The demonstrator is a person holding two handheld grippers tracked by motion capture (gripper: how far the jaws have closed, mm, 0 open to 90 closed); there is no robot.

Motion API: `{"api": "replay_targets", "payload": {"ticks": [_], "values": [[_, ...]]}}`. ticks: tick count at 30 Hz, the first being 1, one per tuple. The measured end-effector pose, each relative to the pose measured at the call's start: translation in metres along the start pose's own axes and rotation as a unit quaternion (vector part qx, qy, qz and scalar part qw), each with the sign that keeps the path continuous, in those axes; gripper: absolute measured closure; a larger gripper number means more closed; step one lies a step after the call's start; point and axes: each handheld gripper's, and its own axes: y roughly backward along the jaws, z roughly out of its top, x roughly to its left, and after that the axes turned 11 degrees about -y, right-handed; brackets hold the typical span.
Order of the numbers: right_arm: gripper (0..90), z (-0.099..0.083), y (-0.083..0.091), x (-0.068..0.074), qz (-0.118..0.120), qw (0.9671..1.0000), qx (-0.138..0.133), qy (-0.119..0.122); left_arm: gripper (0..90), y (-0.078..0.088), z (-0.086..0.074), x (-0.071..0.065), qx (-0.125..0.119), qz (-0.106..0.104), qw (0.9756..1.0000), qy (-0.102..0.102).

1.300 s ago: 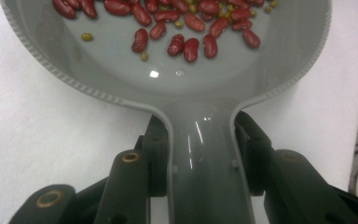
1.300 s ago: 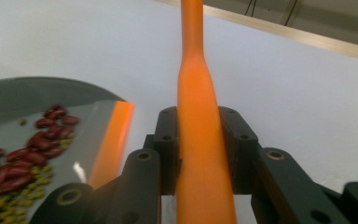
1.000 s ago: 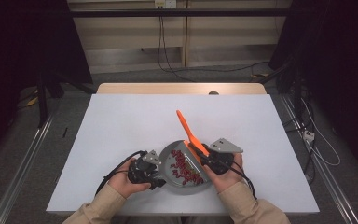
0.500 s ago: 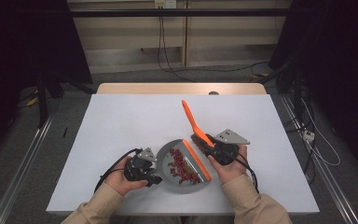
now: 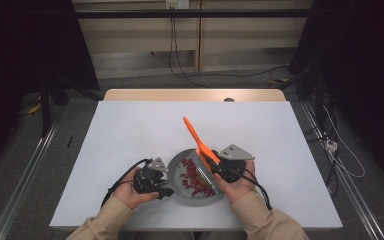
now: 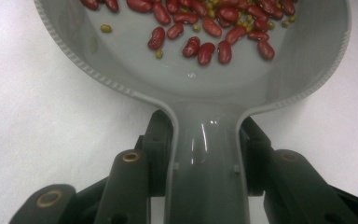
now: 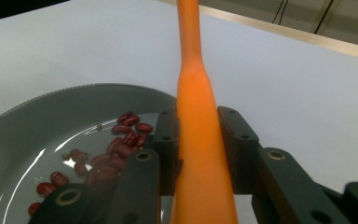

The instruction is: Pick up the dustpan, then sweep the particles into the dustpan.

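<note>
White tabletop (image 5: 130, 130) at lower centre bears a grey plastic dustpan (image 5: 180, 192) of swept-up red beans (image 5: 196, 179) (job seemingly near done), left gripper (image 5: 162, 190) clamped on its handle, right gripper (image 5: 215, 167) clamped on an orange brush handle (image 5: 196, 137).

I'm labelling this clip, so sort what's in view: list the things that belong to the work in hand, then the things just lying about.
In the job:
- grey dustpan, handle clamped by the left gripper
- red beans with small greenish ones in it
- orange brush handle, clamped by the right gripper

Lying about:
- white table, only bears the work
- cables on the floor beyond it
</note>
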Motion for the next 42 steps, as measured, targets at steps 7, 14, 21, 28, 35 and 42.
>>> {"api": "replay_targets", "payload": {"ticks": [7, 14, 21, 28, 35, 42], "values": [[70.9, 0.004, -0.001, 0.012, 0.035, 0.9993, -0.009, -0.005, 63.4, 0.0, 0.0, 0.0, -0.001, 0.002, 1.0, -0.001], [70.9, 0.01, 0.001, 0.004, 0.037, 0.9989, -0.024, -0.017, 63.4, 0.001, -0.001, 0.001, 0.001, 0.0, 1.0, -0.005], [70.8, 0.014, 0.004, -0.02, 0.013, 0.9991, -0.028, -0.03, 63.3, 0.0, -0.001, 0.001, -0.002, 0.0, 1.0, 0.001], [70.9, 0.012, 0.005, -0.032, 0.002, 0.9988, -0.018, -0.045, 59.9, -0.002, 0.001, -0.001, 0.003, 0.016, 0.9996, -0.023], [70.9, 0.014, 0.006, -0.033, -0.003, 0.9989, -0.011, -0.044, 59.9, -0.002, 0.004, 0.0, 0.019, 0.015, 0.9992, -0.033], [70.0, 0.02, 0.01, -0.039, -0.001, 0.9982, 0.043, -0.043, 63.5, -0.001, 0.005, 0.002, 0.027, 0.013, 0.9988, -0.04]]}}
